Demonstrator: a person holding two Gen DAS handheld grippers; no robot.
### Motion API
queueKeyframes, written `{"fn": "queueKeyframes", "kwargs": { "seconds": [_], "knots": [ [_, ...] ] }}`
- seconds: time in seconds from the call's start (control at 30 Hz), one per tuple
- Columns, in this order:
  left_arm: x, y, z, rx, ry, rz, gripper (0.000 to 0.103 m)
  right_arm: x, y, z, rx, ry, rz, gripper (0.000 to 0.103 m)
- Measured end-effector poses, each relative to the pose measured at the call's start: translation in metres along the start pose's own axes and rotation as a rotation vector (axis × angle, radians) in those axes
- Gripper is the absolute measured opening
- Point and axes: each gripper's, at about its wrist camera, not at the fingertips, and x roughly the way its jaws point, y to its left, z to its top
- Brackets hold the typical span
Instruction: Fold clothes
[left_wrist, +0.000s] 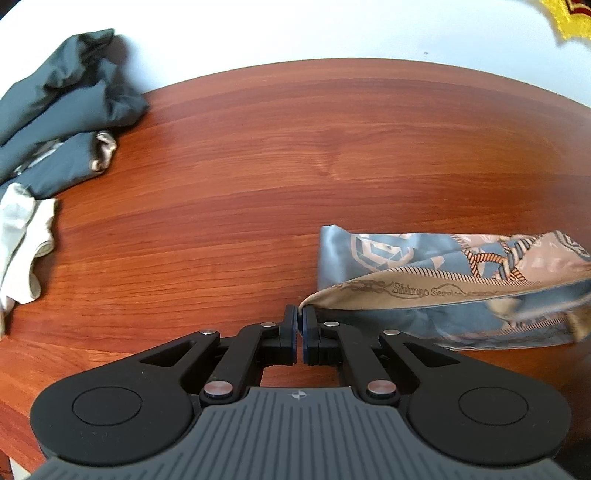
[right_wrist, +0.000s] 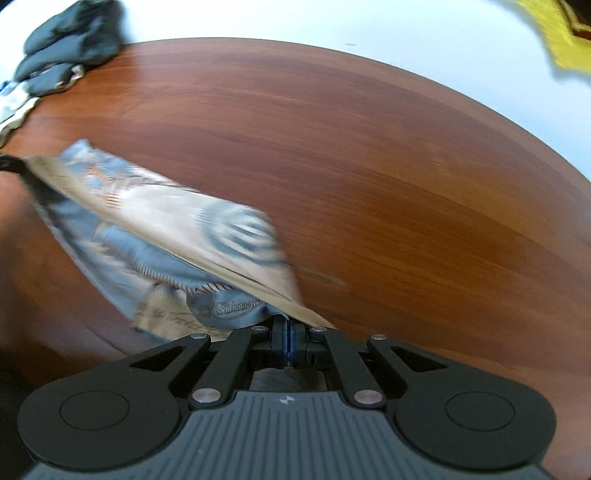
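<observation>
Fingers of left gripper (left_wrist: 300, 316) pressed together, pinching tan hem corner of patterned scarf (left_wrist: 443, 273); scarf runs rightward from tips, partly lifted above wooden table (left_wrist: 277, 155). Right gripper (right_wrist: 287, 325) likewise clamped on scarf's opposite end, cloth stretching left of tips, blurred. Beyond left fingers, far left: dark green garment (left_wrist: 62, 107), pale cloth (left_wrist: 22, 240) just beside it.
</observation>
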Motion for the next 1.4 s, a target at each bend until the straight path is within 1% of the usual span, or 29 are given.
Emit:
{"fn": "queueKeyframes", "kwargs": {
  "seconds": [0.07,0.13,0.23,0.37,0.57,0.77,0.93,1.07,1.17,1.3,1.4],
  "knots": [
    [-0.002,0.004,-0.001,0.003,-0.005,0.019,0.003,-0.004,-0.013,-0.006,0.015,-0.001,-0.025,0.001],
    [-0.004,0.007,-0.001,0.007,-0.011,0.039,0.003,-0.008,-0.03,-0.011,0.036,-0.004,-0.074,0.001],
    [-0.008,0.018,-0.001,-0.016,-0.012,0.079,0.003,-0.016,-0.048,-0.015,0.066,-0.019,-0.126,0.001],
    [-0.013,0.034,0.002,-0.047,-0.017,0.108,0.003,-0.026,-0.068,-0.018,0.086,-0.038,-0.194,0.001],
    [-0.021,0.056,0.006,-0.064,-0.025,0.154,0.003,-0.037,-0.101,-0.021,0.118,-0.063,-0.287,0.001],
    [-0.025,0.067,0.003,-0.084,-0.021,0.18,0.003,-0.046,-0.127,-0.028,0.139,-0.063,-0.363,0.001],
    [-0.034,0.072,-0.002,-0.085,-0.012,0.186,0.003,-0.069,-0.149,-0.036,0.152,-0.055,-0.409,0.001],
    [-0.047,0.073,-0.003,-0.054,0.006,0.178,0.003,-0.08,-0.163,-0.041,0.16,-0.05,-0.439,0.001],
    [-0.062,0.07,-0.001,-0.009,0.016,0.174,0.003,-0.091,-0.167,-0.044,0.156,-0.049,-0.452,0.001],
    [-0.099,0.069,0.006,0.044,0.012,0.175,0.003,-0.112,-0.168,-0.048,0.146,-0.055,-0.475,0.001],
    [-0.127,0.071,0.014,0.086,0.014,0.206,0.003,-0.129,-0.169,-0.05,0.144,-0.064,-0.496,0.001]
  ]
}}
